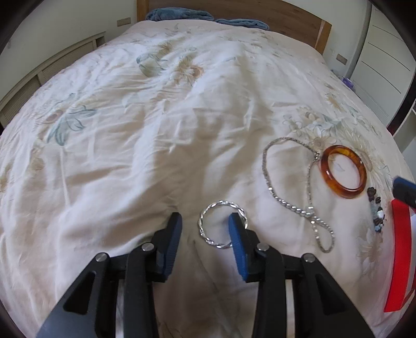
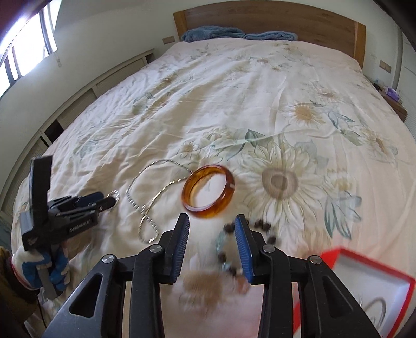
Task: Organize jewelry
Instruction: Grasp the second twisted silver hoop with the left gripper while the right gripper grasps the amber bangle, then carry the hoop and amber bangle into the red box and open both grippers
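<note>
A floral bedspread (image 2: 260, 104) covers the bed, 2 blue towels (image 2: 213, 32) lie against its wooden headboard (image 2: 273, 18).

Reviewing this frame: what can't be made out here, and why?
- Red box: cut off by the edge in both wrist views; the silver loop inside is only partly visible.
- Bead bracelet: motion-blurred in the right wrist view, partly behind the right tongs.
- Silver bangle: partly behind the left tongs; contact unclear.

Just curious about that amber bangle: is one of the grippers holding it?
No, the amber bangle lies free on the floral bedspread, ahead of the right gripper and untouched by either.
</note>
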Available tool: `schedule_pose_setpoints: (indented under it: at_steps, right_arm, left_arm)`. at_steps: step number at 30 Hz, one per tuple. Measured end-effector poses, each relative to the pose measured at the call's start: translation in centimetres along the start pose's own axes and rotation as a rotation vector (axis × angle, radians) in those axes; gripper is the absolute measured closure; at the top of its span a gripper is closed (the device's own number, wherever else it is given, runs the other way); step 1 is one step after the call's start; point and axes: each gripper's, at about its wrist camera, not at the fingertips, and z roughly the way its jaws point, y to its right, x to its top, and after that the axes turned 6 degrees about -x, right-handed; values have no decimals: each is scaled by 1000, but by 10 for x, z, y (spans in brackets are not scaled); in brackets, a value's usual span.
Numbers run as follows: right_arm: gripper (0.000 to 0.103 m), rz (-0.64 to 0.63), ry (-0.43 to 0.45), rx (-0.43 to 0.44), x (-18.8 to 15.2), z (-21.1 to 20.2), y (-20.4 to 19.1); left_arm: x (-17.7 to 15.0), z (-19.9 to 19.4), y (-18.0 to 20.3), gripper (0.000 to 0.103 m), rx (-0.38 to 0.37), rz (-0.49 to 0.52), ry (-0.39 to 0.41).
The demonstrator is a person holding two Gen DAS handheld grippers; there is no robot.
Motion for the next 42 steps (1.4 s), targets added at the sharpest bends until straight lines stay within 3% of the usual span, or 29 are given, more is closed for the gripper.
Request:
schedule_pose_setpoints:
  at_steps: [5,14,21,29,34,42]
  right_arm:
    - [67,0,-40,-18,18,35,2]
    - [70,13,-121,-21,27,82,4]
    - [87,8,-112,-49,30,91,2]
    - [91,-30,23,-104,33,47,-8]
    - [91,-32,75,-90,28,6,-13]
    - [91,15,104,-93,-9,-67,-2]
  left_arm:
    - [-3,12,1,71,-10,66,-10]
    - [-9,16,4,88,-20,110,43]
    - [-8,8,0,98,-53,87,74]
    - [-8,-12,3,99,-49,86,90]
    - [-9,-35,9,99,-49,84,101]
    - [-18,-90,28,99,-57,109,124]
